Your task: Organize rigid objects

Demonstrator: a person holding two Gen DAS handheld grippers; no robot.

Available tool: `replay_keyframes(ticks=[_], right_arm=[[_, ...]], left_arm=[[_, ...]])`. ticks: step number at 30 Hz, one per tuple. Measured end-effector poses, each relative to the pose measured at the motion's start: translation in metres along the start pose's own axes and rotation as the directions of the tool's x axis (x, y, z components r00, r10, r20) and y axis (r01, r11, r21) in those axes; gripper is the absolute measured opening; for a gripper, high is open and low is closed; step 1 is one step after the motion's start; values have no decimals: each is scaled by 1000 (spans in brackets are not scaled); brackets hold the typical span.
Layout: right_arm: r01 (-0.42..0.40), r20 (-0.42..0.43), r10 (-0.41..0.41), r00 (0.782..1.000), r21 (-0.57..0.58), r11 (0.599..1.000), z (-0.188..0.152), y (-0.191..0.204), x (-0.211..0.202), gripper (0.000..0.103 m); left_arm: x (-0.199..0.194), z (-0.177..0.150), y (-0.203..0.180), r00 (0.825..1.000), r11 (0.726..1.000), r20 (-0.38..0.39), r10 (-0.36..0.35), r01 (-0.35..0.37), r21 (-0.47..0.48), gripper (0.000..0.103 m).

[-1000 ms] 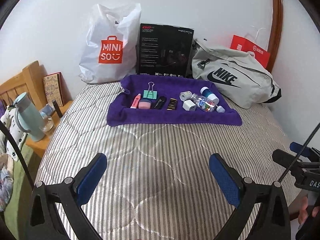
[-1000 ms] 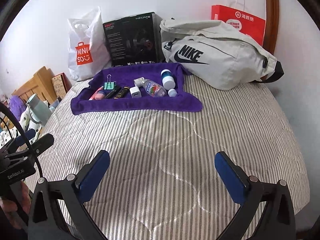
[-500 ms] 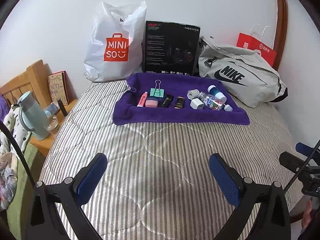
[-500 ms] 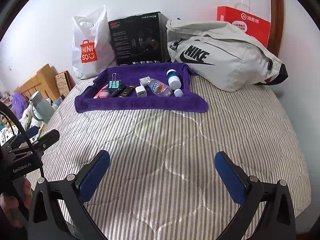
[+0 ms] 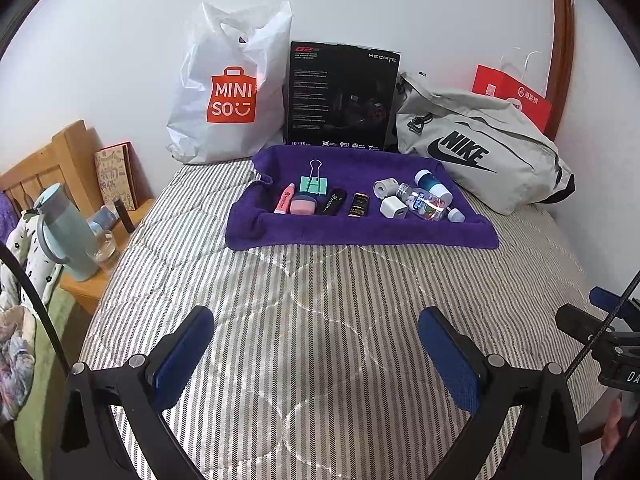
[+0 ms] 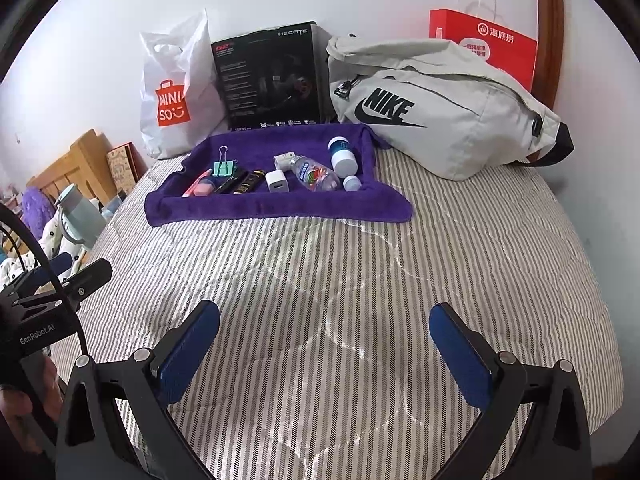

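A purple towel (image 5: 360,232) (image 6: 280,204) lies at the far side of the striped bed and carries several small rigid items: a green binder clip (image 5: 314,184) (image 6: 223,168), a pink eraser (image 5: 303,205), a white charger plug (image 5: 393,207) (image 6: 277,182), a clear bottle (image 5: 424,202) (image 6: 316,174) and a white-capped blue jar (image 5: 434,184) (image 6: 342,156). My left gripper (image 5: 316,344) hovers open over the near bedspread, far from the towel. My right gripper (image 6: 324,340) is likewise open and holds nothing.
Behind the towel stand a white Miniso bag (image 5: 230,88), a black box (image 5: 342,98), a grey Nike bag (image 5: 480,148) (image 6: 436,104) and a red paper bag (image 6: 484,44). A wooden nightstand with a pale blue jug (image 5: 66,236) sits left of the bed.
Both views have pulled slightly back and shifted, so the towel and bags sit a little further right in frame. Both grippers stay open and nothing on the towel has moved.
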State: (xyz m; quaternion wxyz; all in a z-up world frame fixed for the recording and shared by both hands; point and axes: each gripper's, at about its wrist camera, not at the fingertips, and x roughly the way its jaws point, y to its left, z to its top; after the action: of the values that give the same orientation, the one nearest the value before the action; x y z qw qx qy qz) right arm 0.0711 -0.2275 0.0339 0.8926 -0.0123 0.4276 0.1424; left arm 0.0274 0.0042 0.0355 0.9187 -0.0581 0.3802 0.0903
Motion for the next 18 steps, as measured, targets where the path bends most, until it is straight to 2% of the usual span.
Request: replay_keyframes(ticks=[18], right_arm=[[-1, 2, 1, 1000, -4, 1000, 0, 1, -4, 103]], left_arm=[[-6, 0, 2, 1000, 1000, 6, -8, 8, -7, 103]])
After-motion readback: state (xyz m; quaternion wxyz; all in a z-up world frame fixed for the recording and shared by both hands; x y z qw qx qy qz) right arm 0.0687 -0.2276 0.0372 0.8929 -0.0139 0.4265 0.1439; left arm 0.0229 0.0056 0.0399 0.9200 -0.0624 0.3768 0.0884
